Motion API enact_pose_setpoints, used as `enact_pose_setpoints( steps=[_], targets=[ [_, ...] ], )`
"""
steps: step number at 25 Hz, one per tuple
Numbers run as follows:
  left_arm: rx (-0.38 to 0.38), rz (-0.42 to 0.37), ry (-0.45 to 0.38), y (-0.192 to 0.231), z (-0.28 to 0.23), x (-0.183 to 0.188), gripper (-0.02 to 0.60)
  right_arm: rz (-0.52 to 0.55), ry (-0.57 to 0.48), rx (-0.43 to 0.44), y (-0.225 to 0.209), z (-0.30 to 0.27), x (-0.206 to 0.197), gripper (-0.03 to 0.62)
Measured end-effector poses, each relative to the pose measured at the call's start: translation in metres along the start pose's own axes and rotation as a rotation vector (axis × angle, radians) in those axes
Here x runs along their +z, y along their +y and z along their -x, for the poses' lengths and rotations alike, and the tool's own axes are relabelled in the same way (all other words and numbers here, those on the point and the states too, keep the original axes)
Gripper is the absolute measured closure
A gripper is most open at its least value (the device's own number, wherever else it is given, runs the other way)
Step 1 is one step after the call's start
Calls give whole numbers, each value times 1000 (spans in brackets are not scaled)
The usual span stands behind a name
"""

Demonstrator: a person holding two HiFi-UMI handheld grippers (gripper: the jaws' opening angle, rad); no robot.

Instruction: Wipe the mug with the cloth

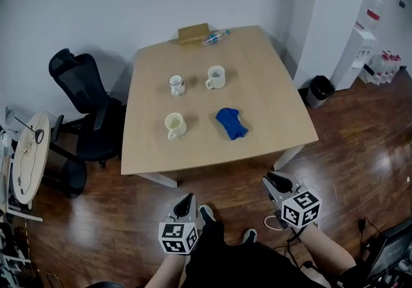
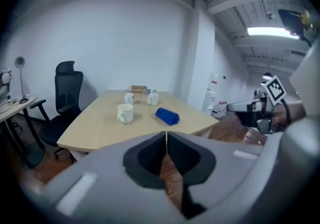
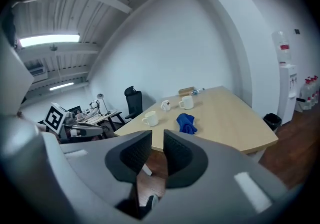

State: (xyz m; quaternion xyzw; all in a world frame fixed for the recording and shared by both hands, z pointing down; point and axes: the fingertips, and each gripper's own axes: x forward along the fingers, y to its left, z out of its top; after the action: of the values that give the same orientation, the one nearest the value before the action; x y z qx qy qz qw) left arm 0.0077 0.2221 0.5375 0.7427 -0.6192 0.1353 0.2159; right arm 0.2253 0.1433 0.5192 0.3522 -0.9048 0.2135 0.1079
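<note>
A room with white walls and a dark wood floor (image 1: 360, 145) is shown, with a pale table (image 1: 277, 106) set near the far wall. Three mugs are found on the table: a patterned mug (image 1: 176, 84) and a white mug (image 1: 215, 77) side by side near the middle, and a cream mug (image 1: 174, 125) nearer the front edge. The cloth (image 1: 231, 123), blue and crumpled, is laid to the right of the cream mug, apart from it and from the other mugs. A box (image 1: 193, 33) and a bottle (image 1: 215, 37) are placed close together at the far edge. A black chair (image 1: 90, 103) is parked at the table's left side, and a bin (image 1: 319, 91) and a water dispenser (image 1: 358, 55) are seen to the right by the wall. Both grippers are held over the floor, short of the table and well apart from everything on it. The left gripper (image 1: 185, 204) is clenched, its jaws pressed tip to tip with nothing between them. The right gripper (image 1: 278, 182) is likewise drawn closed, only a sliver of gap being left between its pads, and nothing is held in it.
</note>
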Motion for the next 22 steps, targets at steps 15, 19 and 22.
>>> enact_pose_setpoints(
  steps=[15, 19, 22],
  targets=[
    [-153, -31, -13, -33, 53, -16, 569, 129, -95, -62, 68, 13, 8, 519],
    [-156, -13, 2, -22, 57, -24, 569, 152, -100, -67, 82, 8, 11, 519],
    [-169, -5, -5, -18, 60, -22, 569, 160, -103, -75, 89, 9, 14, 519]
  ],
)
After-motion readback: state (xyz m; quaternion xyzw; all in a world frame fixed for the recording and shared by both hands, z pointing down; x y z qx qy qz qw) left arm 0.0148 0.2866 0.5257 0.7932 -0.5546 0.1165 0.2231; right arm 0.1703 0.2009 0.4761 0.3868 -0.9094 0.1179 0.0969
